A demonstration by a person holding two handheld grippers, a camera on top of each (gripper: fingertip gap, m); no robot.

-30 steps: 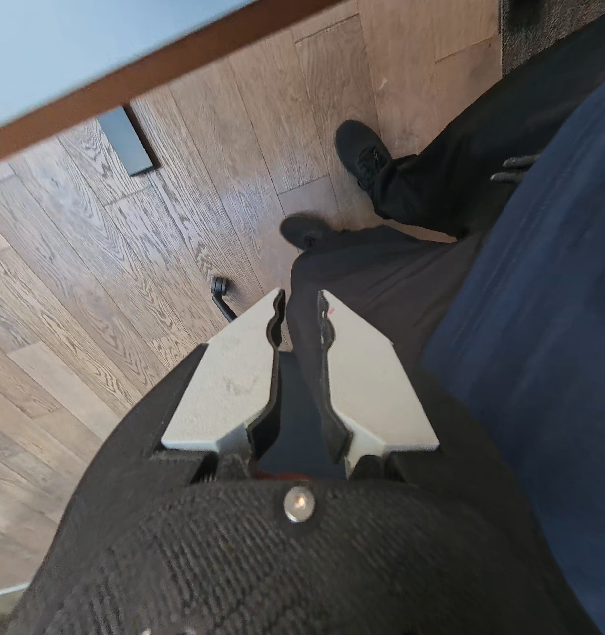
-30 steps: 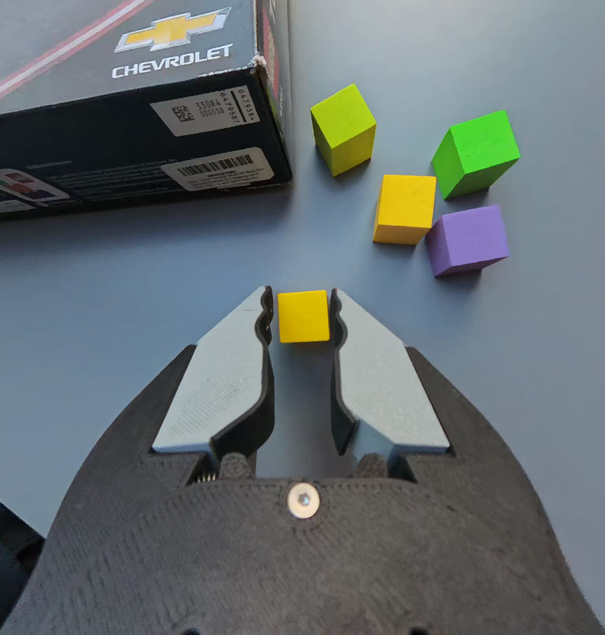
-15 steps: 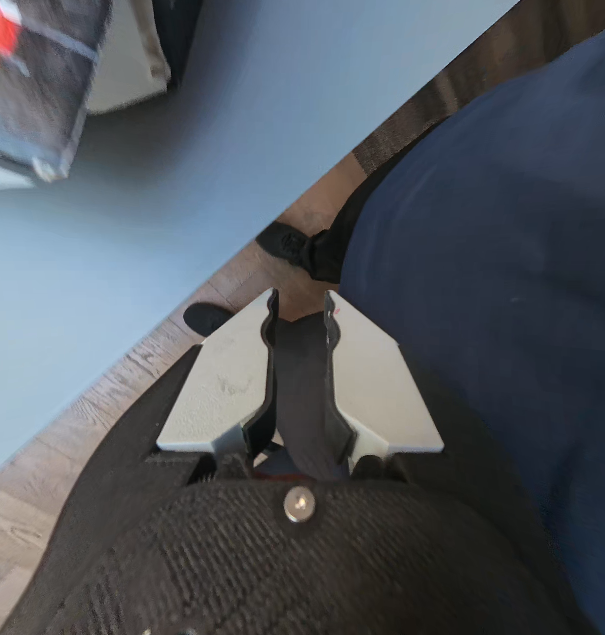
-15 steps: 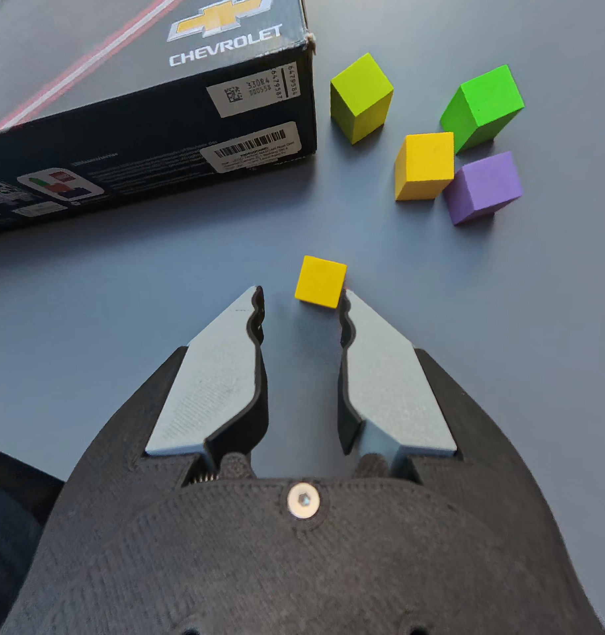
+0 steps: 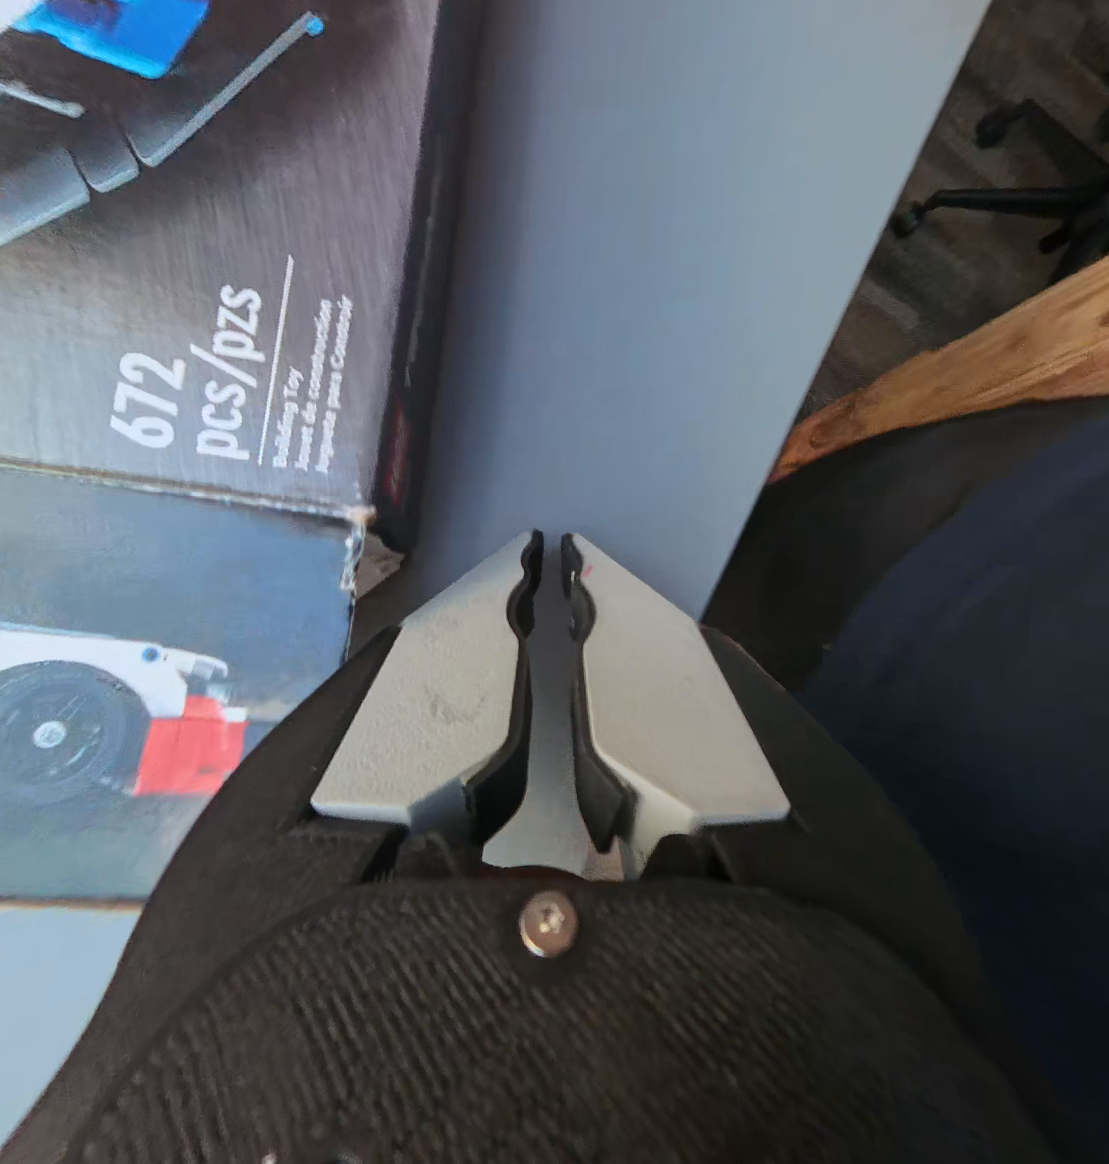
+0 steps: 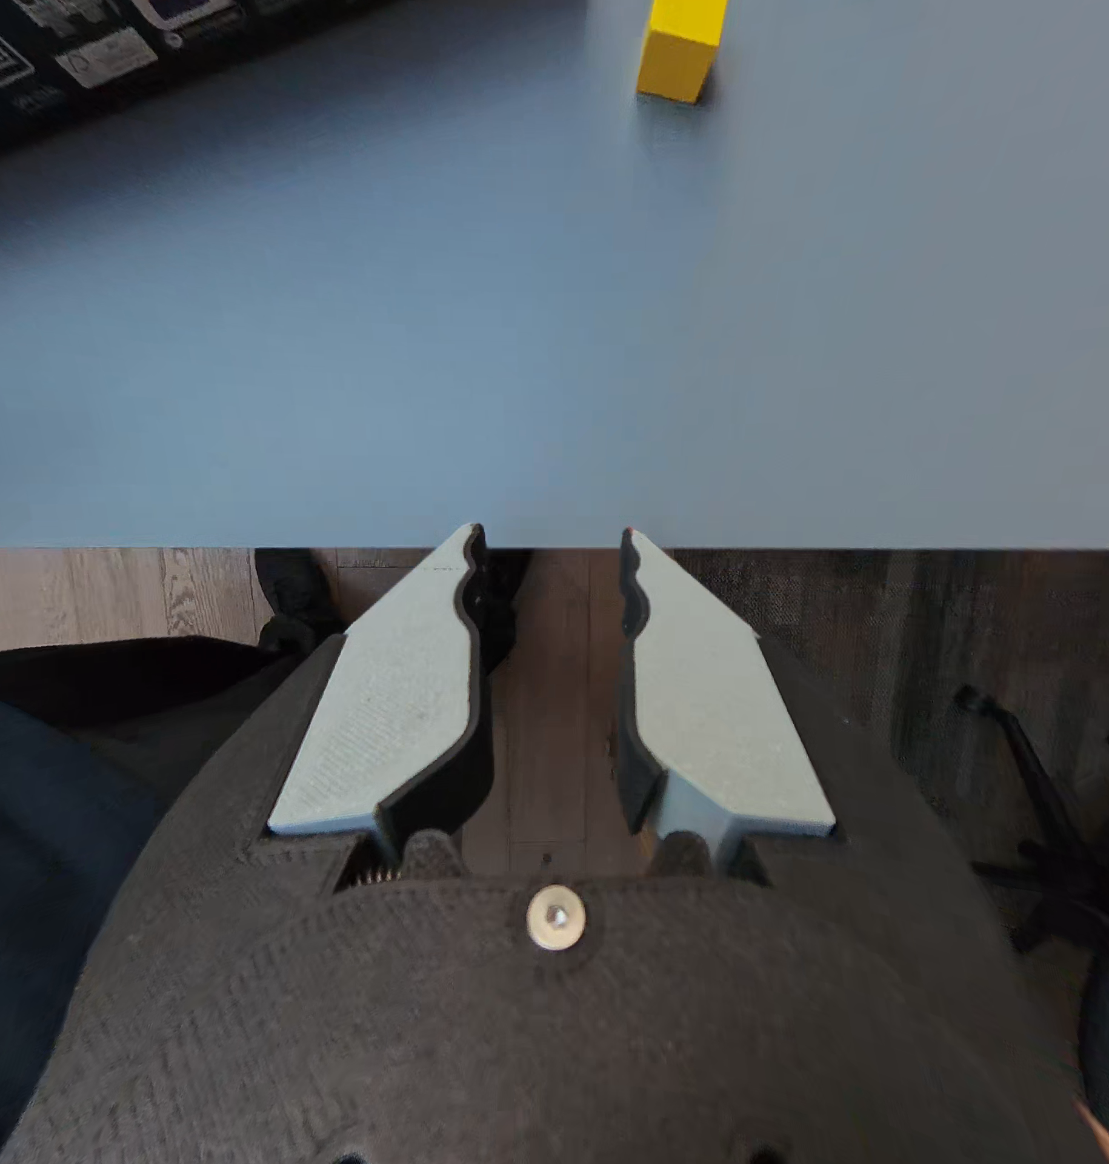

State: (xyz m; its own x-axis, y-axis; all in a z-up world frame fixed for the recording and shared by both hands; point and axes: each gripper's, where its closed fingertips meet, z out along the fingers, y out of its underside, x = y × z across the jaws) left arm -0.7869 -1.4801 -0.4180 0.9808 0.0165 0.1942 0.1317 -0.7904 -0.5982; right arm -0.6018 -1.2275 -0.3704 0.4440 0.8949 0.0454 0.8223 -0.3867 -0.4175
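Note:
My left gripper [image 5: 552, 542] hovers over the grey-blue table [image 5: 634, 252], just right of a dark cardboard toy box [image 5: 193, 283]. Its fingers are all but together, with only a sliver between the tips and nothing in them. My right gripper [image 6: 552, 535] is open and empty. Its fingertips [image 6: 470, 542] sit at the table's near edge [image 6: 224, 542], with the floor showing between them. A yellow cube [image 6: 678, 57] stands on the table far ahead of it, apart from the fingers. The dark box's edge [image 6: 67, 57] shows at the top left of the right wrist view.
The table's right edge runs diagonally in the left wrist view, with a wooden surface [image 5: 980, 353] and a chair base [image 5: 1043, 195] beyond it. A person's dark blue clothing [image 5: 1011, 630] is at the right. Wood floor [image 6: 98, 598], a black shoe [image 6: 287, 592] and a chair leg [image 6: 1043, 819] lie below the table. About 30 centimeters separates my left fingertips from my right. The yellow cube [image 6: 678, 57] lies around 20 centimeters away from my right fingertips.
My right gripper opened off the yellow cube, left it on the table and drew back to the table's edge. My left gripper swung up from the floor to over the table and closed on nothing.

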